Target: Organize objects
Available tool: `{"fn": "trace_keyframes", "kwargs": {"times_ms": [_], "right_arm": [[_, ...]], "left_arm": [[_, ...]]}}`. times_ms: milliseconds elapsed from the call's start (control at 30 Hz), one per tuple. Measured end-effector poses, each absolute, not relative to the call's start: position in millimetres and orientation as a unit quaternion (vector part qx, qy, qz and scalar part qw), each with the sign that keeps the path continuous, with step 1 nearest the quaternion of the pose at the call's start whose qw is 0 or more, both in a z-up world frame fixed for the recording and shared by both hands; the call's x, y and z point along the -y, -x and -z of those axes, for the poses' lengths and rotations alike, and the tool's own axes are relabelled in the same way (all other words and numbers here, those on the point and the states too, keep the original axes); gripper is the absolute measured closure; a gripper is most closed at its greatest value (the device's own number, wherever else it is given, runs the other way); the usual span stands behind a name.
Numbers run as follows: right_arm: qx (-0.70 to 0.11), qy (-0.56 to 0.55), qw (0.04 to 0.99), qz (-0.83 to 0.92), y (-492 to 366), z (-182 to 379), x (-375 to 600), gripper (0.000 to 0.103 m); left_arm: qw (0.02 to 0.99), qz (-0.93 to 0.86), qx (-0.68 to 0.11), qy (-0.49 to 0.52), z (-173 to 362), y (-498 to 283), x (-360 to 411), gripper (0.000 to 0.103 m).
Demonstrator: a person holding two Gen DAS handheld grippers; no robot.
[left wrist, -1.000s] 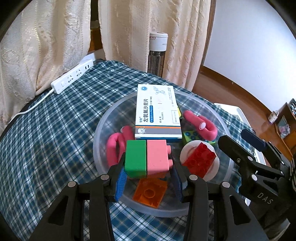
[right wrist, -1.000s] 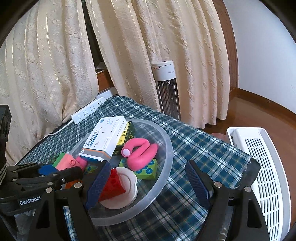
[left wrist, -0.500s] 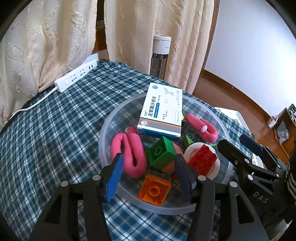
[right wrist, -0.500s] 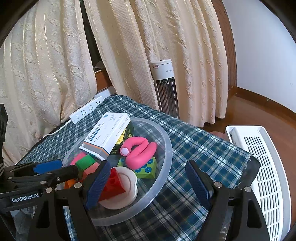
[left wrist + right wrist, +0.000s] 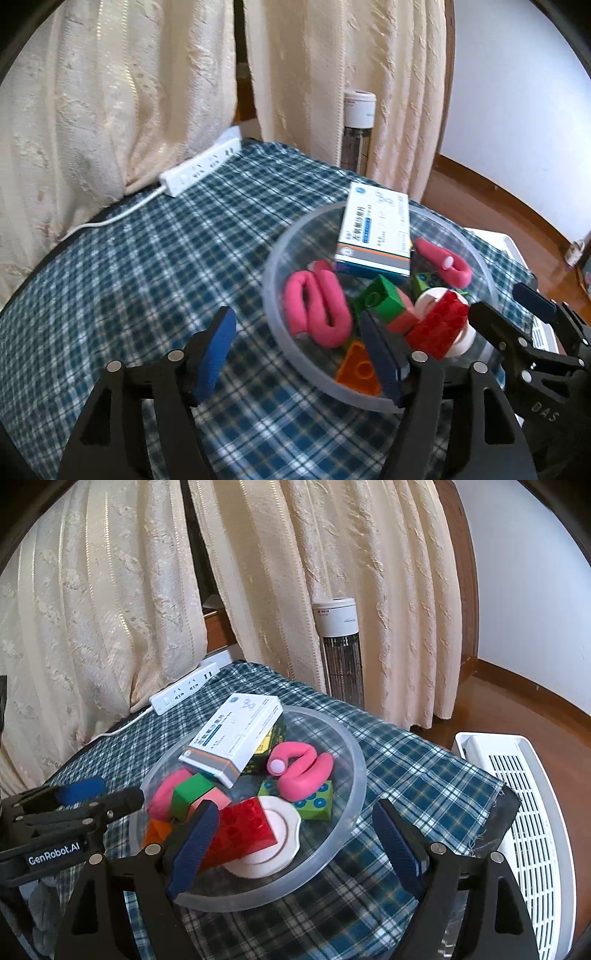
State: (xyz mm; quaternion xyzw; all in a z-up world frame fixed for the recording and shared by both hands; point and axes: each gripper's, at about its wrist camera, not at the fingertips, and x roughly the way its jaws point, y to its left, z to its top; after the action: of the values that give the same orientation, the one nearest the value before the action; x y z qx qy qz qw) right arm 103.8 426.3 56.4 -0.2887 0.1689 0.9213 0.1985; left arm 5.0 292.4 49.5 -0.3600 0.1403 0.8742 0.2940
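the left gripper [image 5: 301,354] had just been opening its jaws, and nothing was between them. the green and pink block [image 5: 384,301] lay in the clear bowl [image 5: 273,273], beside the pink foam roller [image 5: 317,306] and under the white medicine box [image 5: 376,230]. the right gripper [image 5: 299,845] stood wide over the bowl's near edge, holding nothing.

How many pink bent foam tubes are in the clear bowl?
2. One pink tube lies at the bowl's left side beside the green block; the other pink tube lies toward the right, beside the medicine box. More may be hidden.
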Motion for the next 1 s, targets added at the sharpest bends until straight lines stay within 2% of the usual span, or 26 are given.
{"fn": "trace_keyframes", "kwargs": {"times_ms": [67,267,500,1000], "right_arm": [[-0.165,0.291,0.197,-0.922,-104,-57,-422,0.008],[-0.158,0.288,0.203,-0.922,-106,-62,-411,0.001],[-0.156,0.288,0.222,-0.918,-110,-65,-403,0.001],[-0.101,0.284,0.237,-0.924,-122,-75,-375,0.001]], "left_arm": [[0.291,-0.877,-0.140,0.355,-51,-5,-289,0.029],[0.281,-0.886,-0.135,0.343,-57,-7,-275,0.022],[0.273,-0.889,-0.128,0.345,-59,-6,-259,0.018],[0.295,-0.887,-0.136,0.328,-69,-25,-252,0.017]]}}
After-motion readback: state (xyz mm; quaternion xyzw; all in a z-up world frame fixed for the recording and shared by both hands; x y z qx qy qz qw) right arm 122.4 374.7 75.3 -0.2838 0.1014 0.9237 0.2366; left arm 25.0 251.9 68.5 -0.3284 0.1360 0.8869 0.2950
